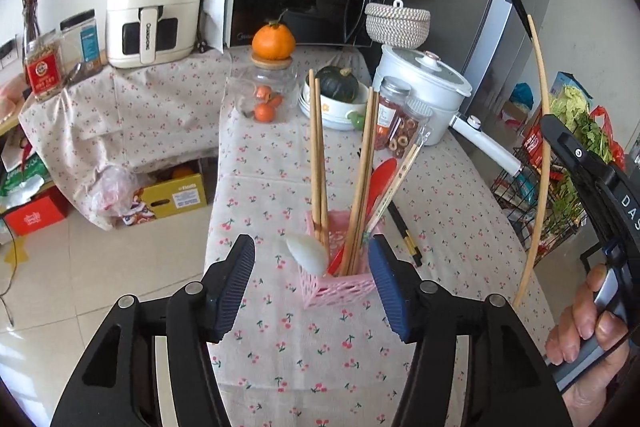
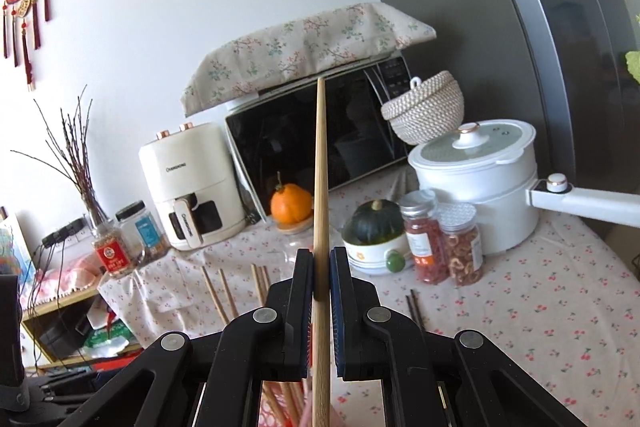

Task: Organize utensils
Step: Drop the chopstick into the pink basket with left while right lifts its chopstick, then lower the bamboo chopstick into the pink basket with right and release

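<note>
The left tongs (image 1: 312,279) stand released over the pink holder (image 1: 340,287) in the middle of the desk (image 1: 280,347) — chopsticks, a red spoon and a white spoon (image 1: 306,253) stand in it. The right tongs (image 2: 321,267) are clenched on one wooden chopstick (image 2: 321,167), upright.

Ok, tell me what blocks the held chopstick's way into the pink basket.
Nothing solid bars the pink basket, but it is crowded: chopsticks, a white spoon and a red spoon fill it. The right gripper holds its chopstick well aside.

Bare tablecloth (image 1: 280,359) before pink basket (image 1: 336,291); jars (image 1: 394,119) behind.
</note>
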The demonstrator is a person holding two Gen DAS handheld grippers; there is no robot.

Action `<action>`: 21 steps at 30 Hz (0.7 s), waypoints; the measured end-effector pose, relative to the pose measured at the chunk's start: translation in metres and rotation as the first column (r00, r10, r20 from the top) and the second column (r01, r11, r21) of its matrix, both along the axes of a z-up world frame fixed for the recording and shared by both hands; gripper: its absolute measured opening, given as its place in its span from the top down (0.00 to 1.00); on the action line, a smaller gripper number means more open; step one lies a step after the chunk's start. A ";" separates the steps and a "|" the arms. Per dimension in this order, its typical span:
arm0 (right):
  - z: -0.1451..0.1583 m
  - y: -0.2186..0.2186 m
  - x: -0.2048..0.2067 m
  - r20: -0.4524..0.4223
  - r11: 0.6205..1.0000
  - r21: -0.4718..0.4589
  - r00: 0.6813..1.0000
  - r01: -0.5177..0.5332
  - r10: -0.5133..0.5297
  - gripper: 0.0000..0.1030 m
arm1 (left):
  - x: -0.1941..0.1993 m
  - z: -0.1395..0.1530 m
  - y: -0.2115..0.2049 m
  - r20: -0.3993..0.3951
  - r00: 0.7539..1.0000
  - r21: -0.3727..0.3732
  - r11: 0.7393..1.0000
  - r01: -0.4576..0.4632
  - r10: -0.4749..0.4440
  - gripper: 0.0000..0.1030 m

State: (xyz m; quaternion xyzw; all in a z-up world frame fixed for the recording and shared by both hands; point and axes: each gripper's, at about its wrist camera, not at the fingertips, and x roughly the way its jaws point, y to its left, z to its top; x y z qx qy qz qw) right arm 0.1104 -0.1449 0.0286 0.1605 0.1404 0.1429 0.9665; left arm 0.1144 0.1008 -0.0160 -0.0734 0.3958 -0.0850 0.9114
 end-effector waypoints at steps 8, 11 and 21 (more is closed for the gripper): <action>-0.029 0.045 0.005 0.094 0.978 0.127 0.979 0.166 -0.178 0.93 | -0.004 -0.009 0.041 -0.037 0.999 -0.006 1.000 -0.014 0.014 0.40; -0.042 0.069 0.010 0.148 0.969 0.099 0.959 0.229 -0.241 0.93 | -0.003 -0.013 0.049 -0.049 0.999 -0.013 1.000 0.004 -0.005 0.40; -0.082 0.118 0.026 0.265 0.929 -0.033 0.900 0.367 -0.346 0.93 | 0.008 -0.028 0.071 -0.103 0.995 -0.048 0.999 -0.015 0.010 0.40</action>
